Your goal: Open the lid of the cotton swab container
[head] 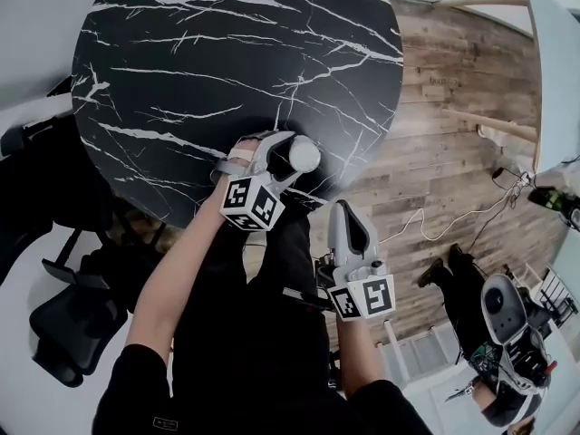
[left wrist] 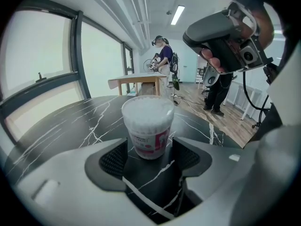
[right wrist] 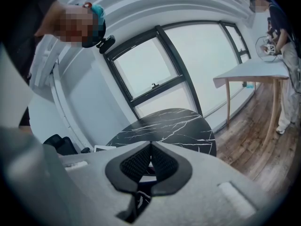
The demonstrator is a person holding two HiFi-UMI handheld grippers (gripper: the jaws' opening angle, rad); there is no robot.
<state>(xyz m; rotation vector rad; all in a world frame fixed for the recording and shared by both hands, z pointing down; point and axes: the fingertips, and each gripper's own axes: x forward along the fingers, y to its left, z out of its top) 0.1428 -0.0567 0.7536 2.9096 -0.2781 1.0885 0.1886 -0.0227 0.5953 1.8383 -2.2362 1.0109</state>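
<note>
The round clear plastic swab tub (left wrist: 148, 126) looks light, tippy; open left gripper (left wrist: 150, 158) should hug its sides; right gripper (right wrist: 150, 166) is closed

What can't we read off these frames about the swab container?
- Label print on the cotton swab container: left gripper view, too small and blurred.
- Lid hinge or tab: none visible; the far side is hidden by the container itself.
- Container's body, head view: left gripper covers it; only its white top shows.
- Right gripper view: container not seen; the shut right gripper's body covers the table's near edge.
</note>
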